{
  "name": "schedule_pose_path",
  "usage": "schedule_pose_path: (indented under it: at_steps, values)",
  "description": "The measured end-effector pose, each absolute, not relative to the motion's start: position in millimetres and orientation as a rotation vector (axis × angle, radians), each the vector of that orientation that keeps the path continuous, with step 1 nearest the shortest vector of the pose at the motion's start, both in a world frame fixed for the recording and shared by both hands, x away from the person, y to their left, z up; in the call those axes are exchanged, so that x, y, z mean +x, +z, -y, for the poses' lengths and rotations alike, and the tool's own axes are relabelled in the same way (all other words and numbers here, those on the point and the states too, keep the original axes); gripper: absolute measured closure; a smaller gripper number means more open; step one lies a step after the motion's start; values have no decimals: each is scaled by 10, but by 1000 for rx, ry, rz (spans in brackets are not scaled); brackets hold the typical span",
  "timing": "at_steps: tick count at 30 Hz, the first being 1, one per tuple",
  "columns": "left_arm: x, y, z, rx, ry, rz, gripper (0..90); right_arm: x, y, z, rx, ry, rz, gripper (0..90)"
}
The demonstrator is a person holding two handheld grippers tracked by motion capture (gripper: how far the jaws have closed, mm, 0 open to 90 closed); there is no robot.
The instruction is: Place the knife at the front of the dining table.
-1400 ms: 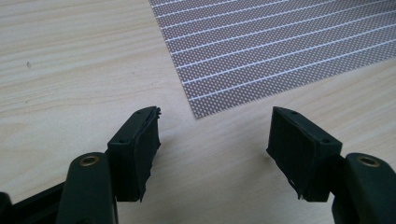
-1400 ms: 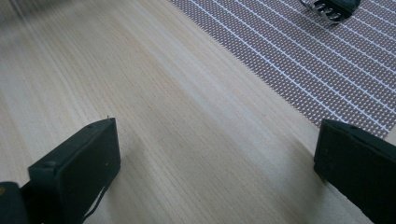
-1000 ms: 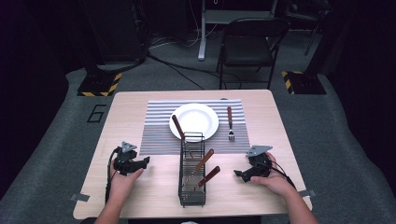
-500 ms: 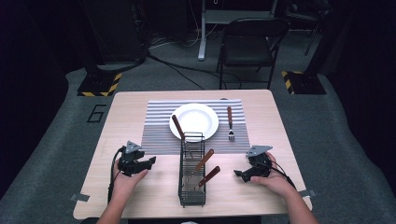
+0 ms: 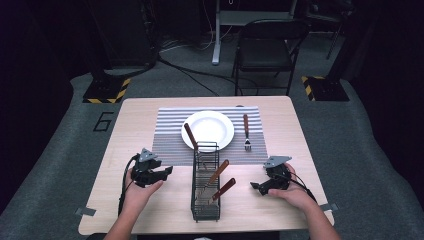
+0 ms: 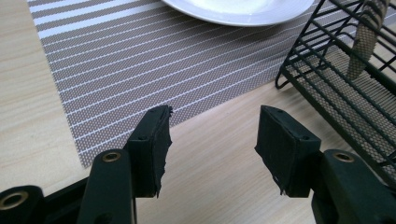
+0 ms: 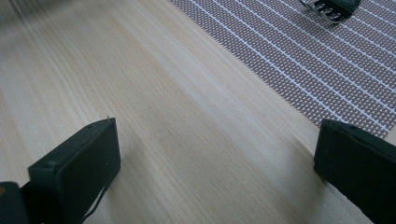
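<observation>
Both hand-held grippers black: left gripper (image 5: 167, 171) and right gripper (image 5: 253, 185) each topped by grey three-cornered plate, black cable trailing behind, brass-ringed screws beside square pads (image 6: 154, 135).

placemat (image 5: 170, 131): grey-white stripes | plate (image 5: 207, 129): white | rack (image 5: 206, 186): black wire | table (image 5: 130, 125): pale wood

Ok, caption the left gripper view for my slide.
Empty left gripper, fingers apart above the table, facing a striped placemat, white plate and wire rack.
</observation>
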State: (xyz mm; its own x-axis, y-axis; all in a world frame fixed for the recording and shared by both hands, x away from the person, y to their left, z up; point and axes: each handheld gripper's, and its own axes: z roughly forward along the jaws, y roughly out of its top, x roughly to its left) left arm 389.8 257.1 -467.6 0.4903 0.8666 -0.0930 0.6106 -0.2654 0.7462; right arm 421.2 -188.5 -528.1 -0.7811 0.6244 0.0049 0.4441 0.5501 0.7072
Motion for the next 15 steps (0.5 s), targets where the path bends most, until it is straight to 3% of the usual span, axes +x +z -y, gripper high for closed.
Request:
schedule_pose_path:
  at_steps: [15]
  values:
    - [3967,-4520,-2417,1974,409,-1182,491,4212,-5281,1885,893,1055,-2540,0]
